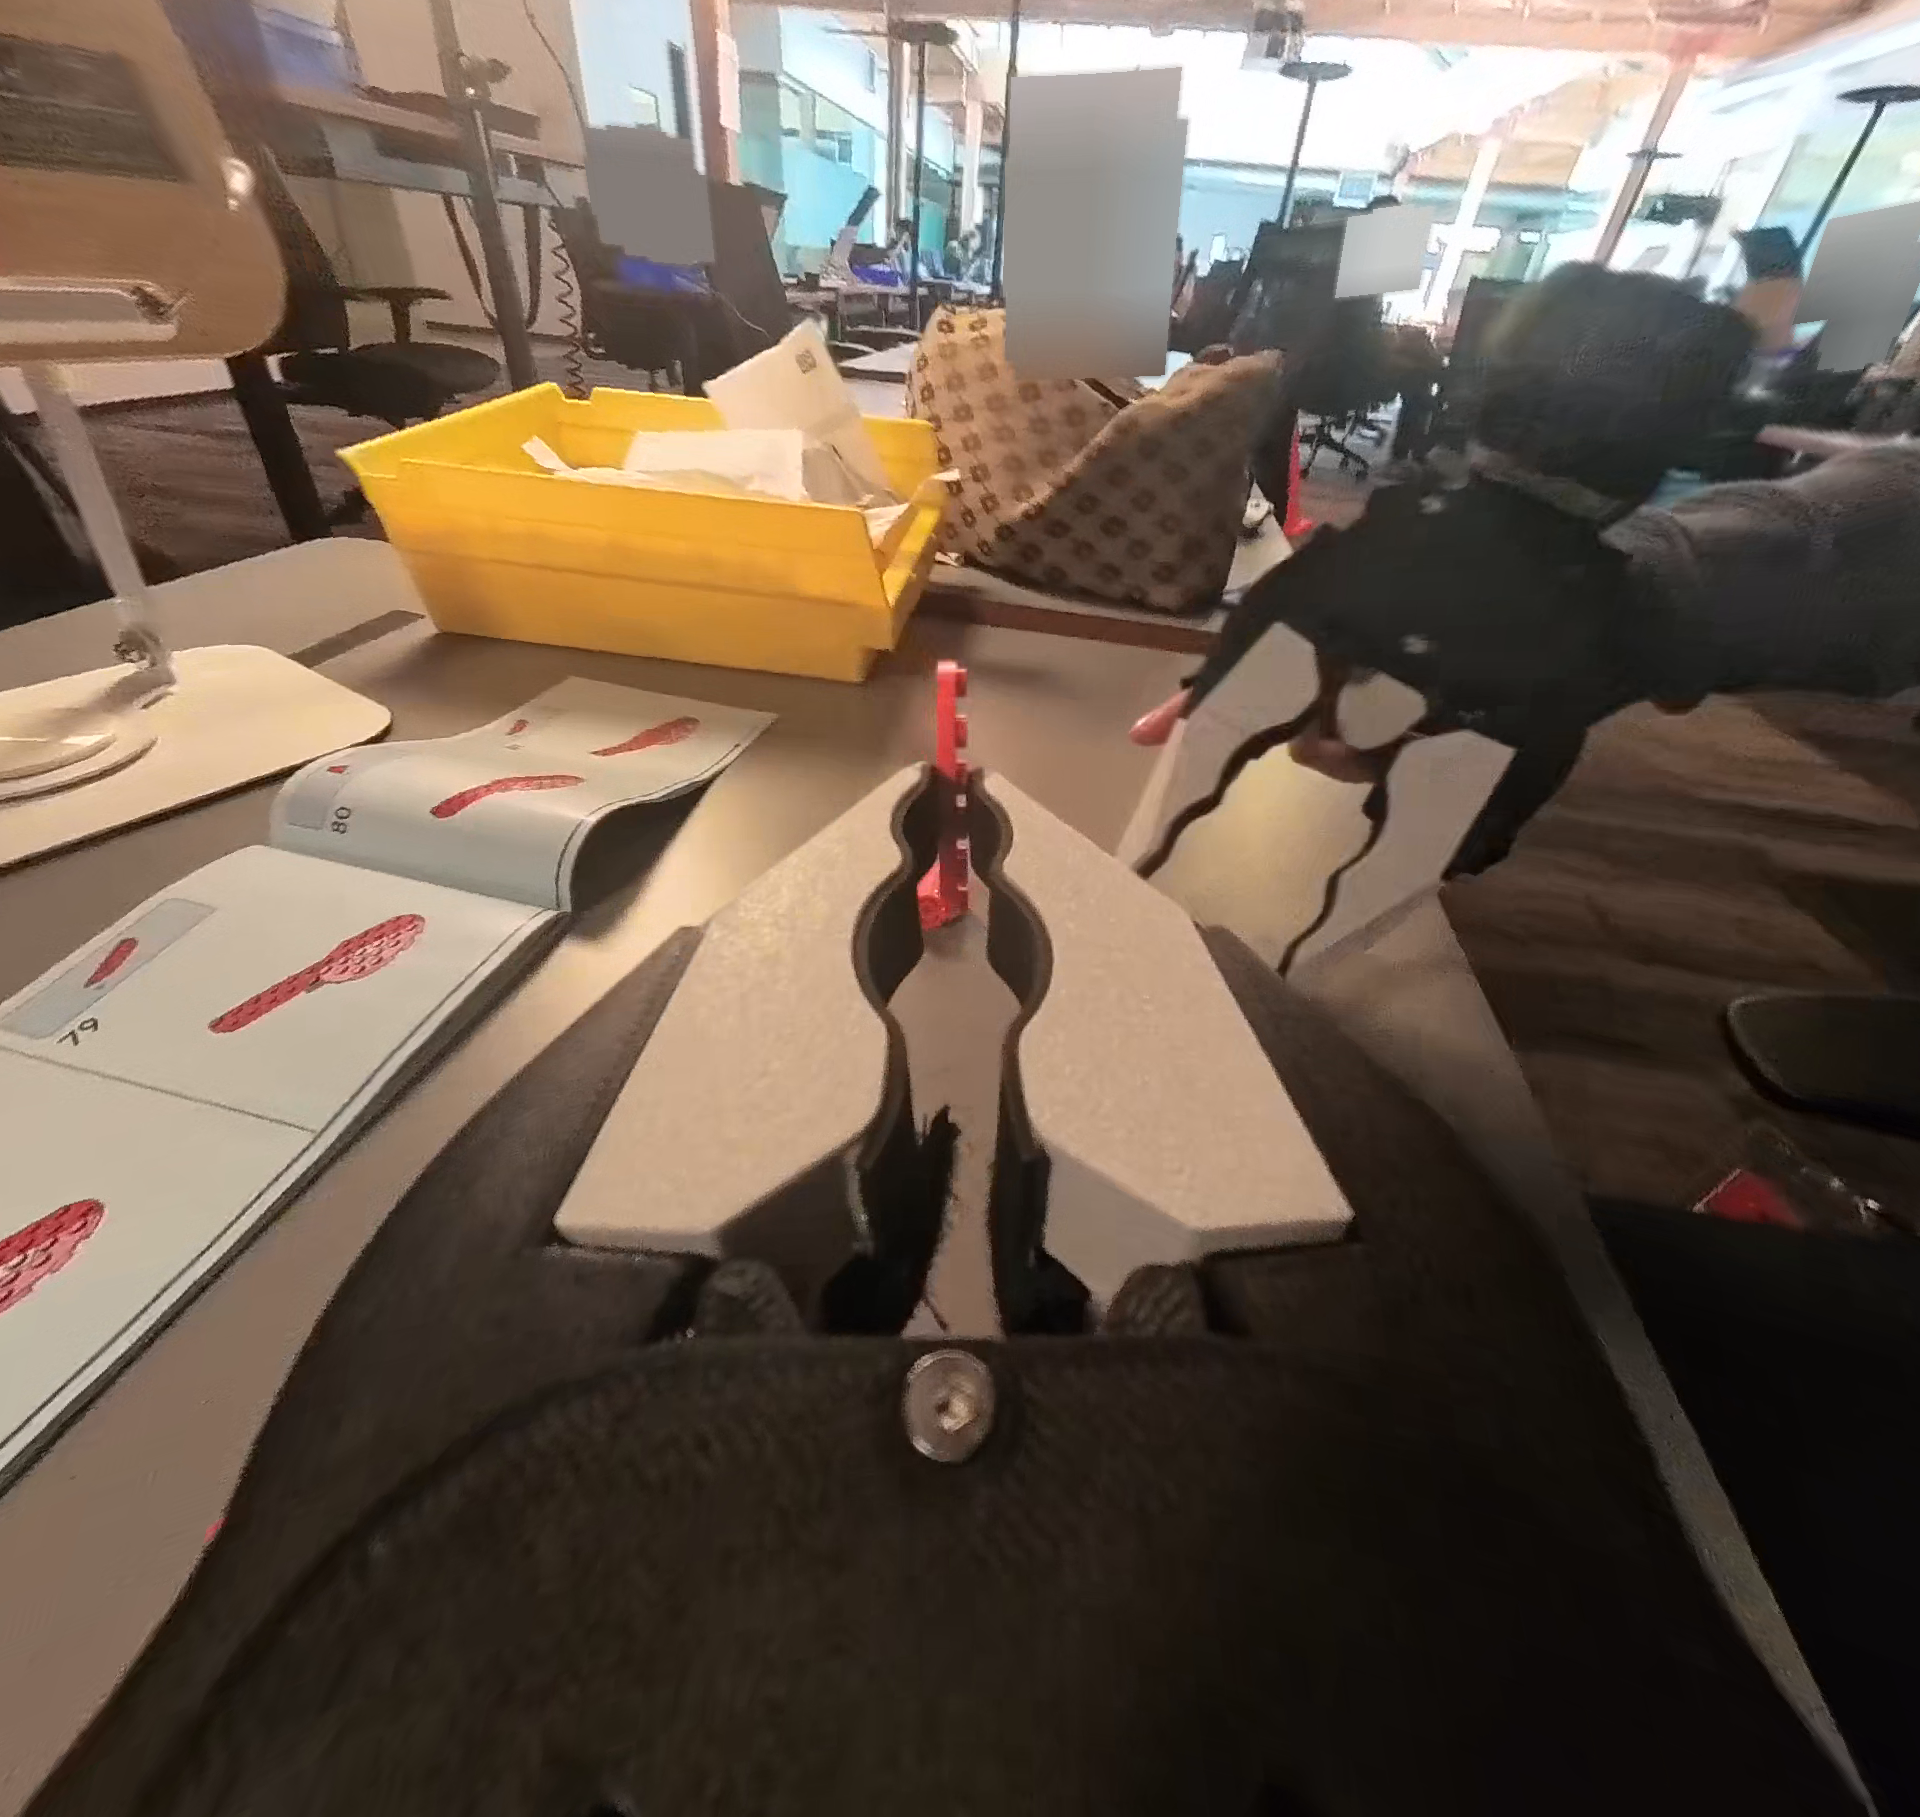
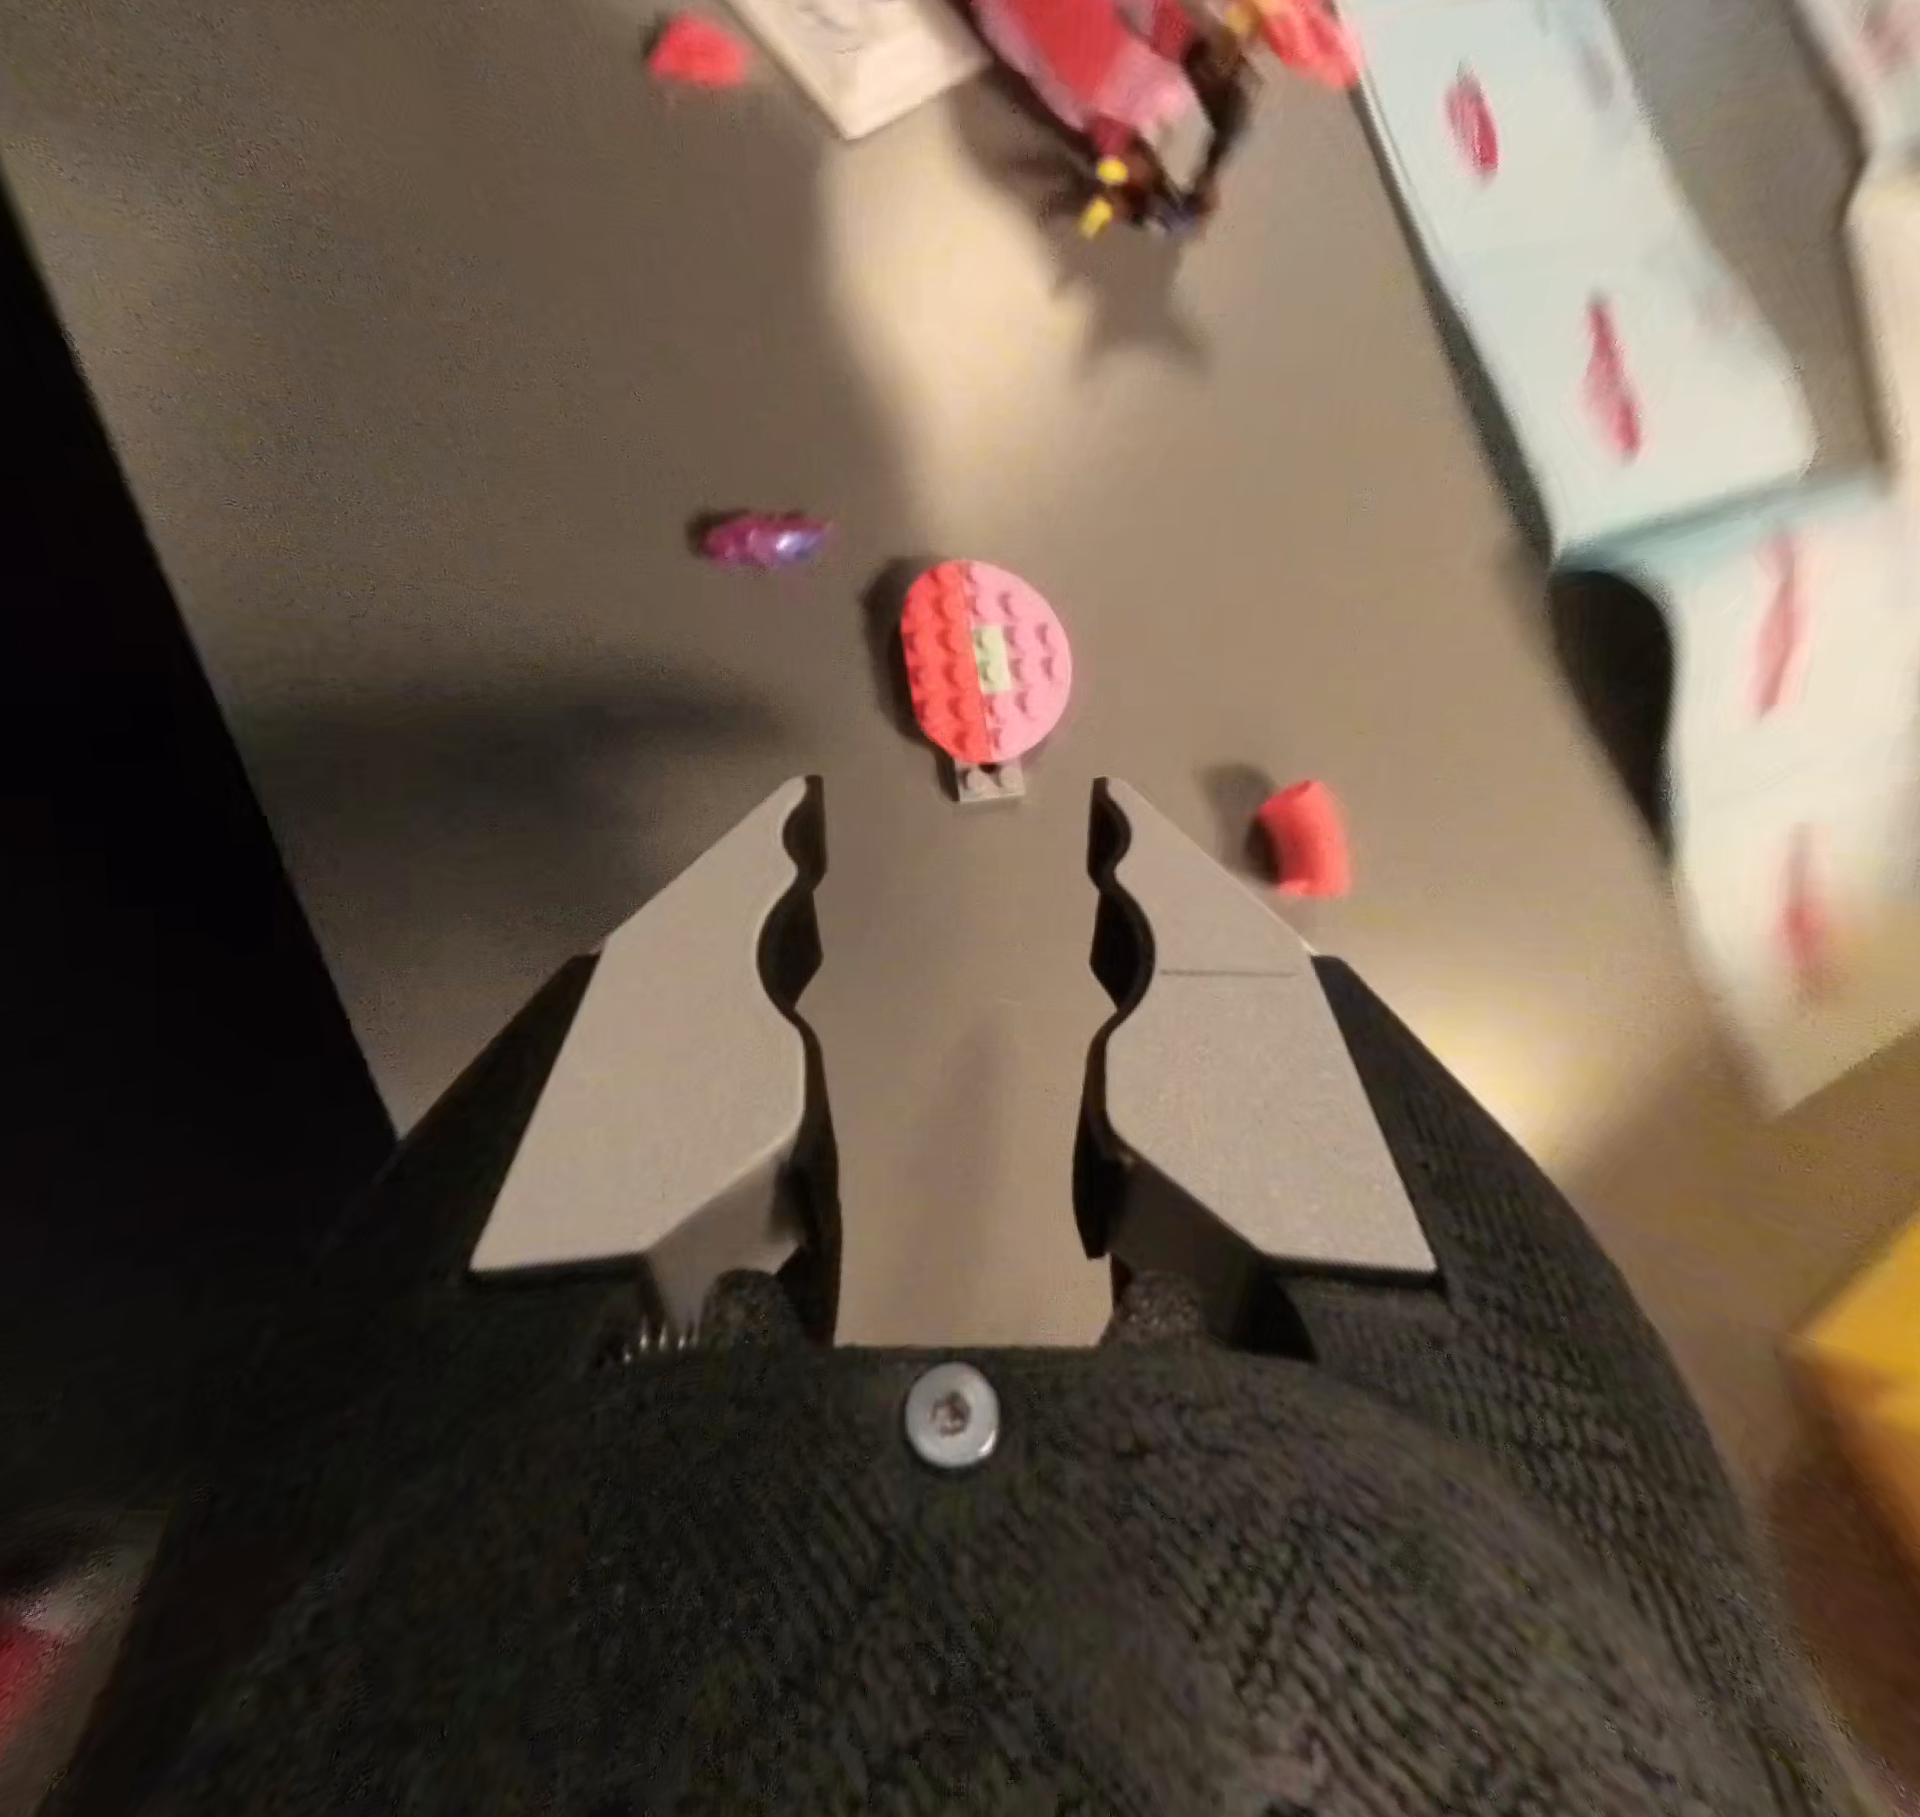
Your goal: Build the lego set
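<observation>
Left gripper [image 1: 951, 780] fingers clamped; right gripper [image 2: 956, 791] fingers spread.

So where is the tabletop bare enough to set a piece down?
Bare grey table lies left of the round red-and-pink plate, and between it and the far red model. Crowded: right side, with the red curved brick and open instruction booklet.

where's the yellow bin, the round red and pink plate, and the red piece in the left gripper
yellow bin [image 1: 623, 572], left wrist view, front wall
round red and pink plate [image 2: 985, 671], right wrist view, studded top, centre
red piece [image 1: 951, 718], left wrist view, part sticking up above the fingertips
</observation>
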Motion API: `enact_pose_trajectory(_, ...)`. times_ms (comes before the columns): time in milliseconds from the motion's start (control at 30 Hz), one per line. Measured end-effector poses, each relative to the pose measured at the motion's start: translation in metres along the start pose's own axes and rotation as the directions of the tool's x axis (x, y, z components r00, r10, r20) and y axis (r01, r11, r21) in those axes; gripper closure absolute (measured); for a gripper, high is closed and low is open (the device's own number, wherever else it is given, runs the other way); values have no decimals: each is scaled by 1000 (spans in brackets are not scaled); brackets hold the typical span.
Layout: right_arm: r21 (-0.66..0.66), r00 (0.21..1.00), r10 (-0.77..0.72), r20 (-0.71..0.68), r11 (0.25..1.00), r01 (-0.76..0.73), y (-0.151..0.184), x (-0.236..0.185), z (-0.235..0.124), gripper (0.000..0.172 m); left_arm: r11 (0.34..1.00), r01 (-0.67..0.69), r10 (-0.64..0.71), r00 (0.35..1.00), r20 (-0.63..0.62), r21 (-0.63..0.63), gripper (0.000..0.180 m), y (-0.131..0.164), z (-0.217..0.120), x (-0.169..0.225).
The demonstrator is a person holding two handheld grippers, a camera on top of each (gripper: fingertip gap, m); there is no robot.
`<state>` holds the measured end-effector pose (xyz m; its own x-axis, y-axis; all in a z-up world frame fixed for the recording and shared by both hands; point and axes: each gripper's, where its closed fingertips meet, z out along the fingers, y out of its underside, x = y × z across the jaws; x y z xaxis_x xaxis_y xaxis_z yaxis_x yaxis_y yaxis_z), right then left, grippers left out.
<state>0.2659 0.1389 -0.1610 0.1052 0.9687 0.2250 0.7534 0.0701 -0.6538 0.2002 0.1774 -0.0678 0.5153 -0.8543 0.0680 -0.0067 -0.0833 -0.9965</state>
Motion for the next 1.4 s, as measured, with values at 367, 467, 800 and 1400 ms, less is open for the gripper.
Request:
enact_pose_trajectory(367,-222,954,266,139,947,-232,0,1,42,123,999,20,-18,997,-73,33,177,-3,1,11)
enact_pose_trajectory(467,-322,963,108,246,946,-23,10,-7,32,137,999,19,-16,996,-87,34,177,-4,1,15)
enact_pose_trajectory(800,-185,962,133,237,979,-89,3,-29,-31,115,999,35,-30,993,-118,40,177,-5,2,21)
enact_pose_trajectory(1400,-196,847,462,262,885,-422,16,-99,-28,59,996,71,-63,985,-162,47,177,-5,3,26)
